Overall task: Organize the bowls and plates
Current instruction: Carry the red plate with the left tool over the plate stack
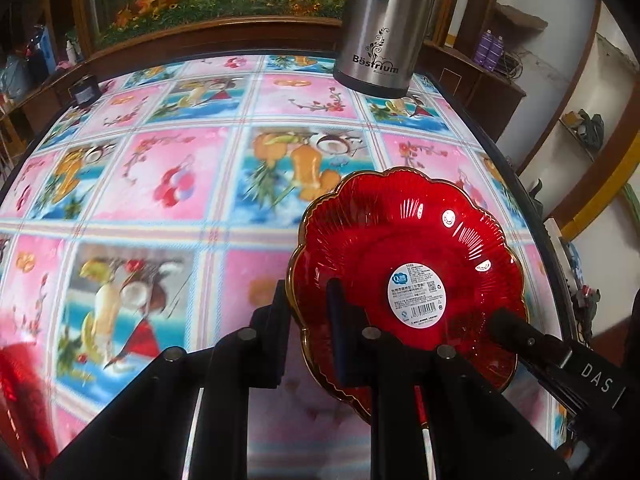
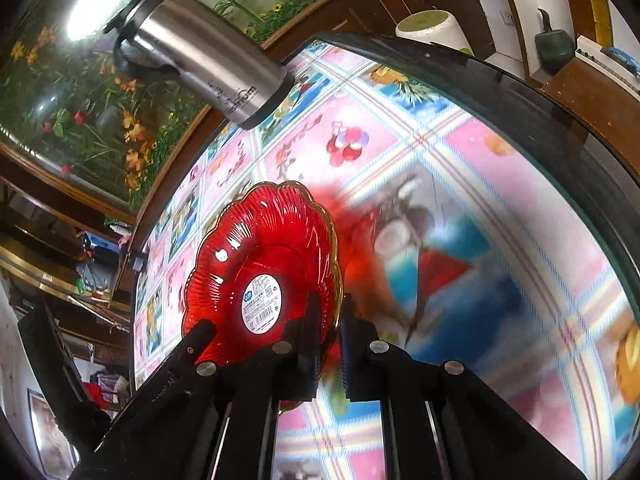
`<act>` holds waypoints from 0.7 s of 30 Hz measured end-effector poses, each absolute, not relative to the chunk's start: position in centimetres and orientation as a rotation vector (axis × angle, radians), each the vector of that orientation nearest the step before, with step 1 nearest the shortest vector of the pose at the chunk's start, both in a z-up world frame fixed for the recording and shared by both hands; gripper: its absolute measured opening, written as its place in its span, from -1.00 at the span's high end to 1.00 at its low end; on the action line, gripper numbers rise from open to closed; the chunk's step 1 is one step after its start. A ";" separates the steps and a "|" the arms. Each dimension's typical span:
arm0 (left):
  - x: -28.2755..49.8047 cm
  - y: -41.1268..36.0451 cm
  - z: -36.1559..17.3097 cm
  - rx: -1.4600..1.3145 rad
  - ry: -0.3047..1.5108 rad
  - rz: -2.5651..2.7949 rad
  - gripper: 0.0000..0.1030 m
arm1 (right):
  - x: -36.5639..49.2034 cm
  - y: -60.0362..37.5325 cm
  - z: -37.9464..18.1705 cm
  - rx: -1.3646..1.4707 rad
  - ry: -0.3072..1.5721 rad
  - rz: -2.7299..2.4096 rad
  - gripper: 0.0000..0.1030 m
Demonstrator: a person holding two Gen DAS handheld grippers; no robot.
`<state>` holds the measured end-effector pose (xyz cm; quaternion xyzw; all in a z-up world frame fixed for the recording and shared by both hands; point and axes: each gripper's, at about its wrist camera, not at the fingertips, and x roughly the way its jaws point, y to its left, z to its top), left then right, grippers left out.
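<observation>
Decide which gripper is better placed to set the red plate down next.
Left, marginally. Left gripper and right gripper clamp opposite rims of the red plate, but a blurred red shape, perhaps another dish, lies on the left gripper's side.

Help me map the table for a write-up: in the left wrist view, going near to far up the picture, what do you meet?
Left gripper shut on the red plate's rim → red plate → floral tablecloth → steel flask at the far edge.

Glossy ribbed red glass plate [image 1: 408, 256]
</observation>
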<state>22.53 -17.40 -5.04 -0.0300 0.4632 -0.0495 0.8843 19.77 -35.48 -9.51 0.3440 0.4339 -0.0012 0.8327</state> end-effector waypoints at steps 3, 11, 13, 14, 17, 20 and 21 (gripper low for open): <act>21.2 -16.5 -4.9 -0.068 0.964 -0.101 0.71 | 18.4 -34.7 -9.4 0.723 0.921 0.007 0.84; 17.9 -14.0 -5.3 -0.080 0.967 -0.084 0.71 | 15.3 -32.1 -9.4 0.703 0.935 0.030 0.84; 17.1 -13.2 -5.5 -0.085 0.969 -0.078 0.71 | 14.7 -31.5 -9.5 0.699 0.940 0.038 0.84; 16.7 -12.8 -5.5 -0.087 0.970 -0.073 0.71 | 14.4 -31.1 -9.5 0.696 0.944 0.041 0.84; 15.8 -11.8 -5.7 -0.093 0.974 -0.065 0.71 | 13.6 -29.9 -9.6 0.685 0.953 0.050 0.84; 14.8 -10.8 -5.8 -0.099 0.975 -0.061 0.71 | 12.9 -28.9 -9.7 0.679 0.961 0.061 0.84; 14.5 -10.4 -5.9 -0.100 0.974 -0.060 0.71 | 12.7 -28.6 -9.8 0.674 0.963 0.064 0.84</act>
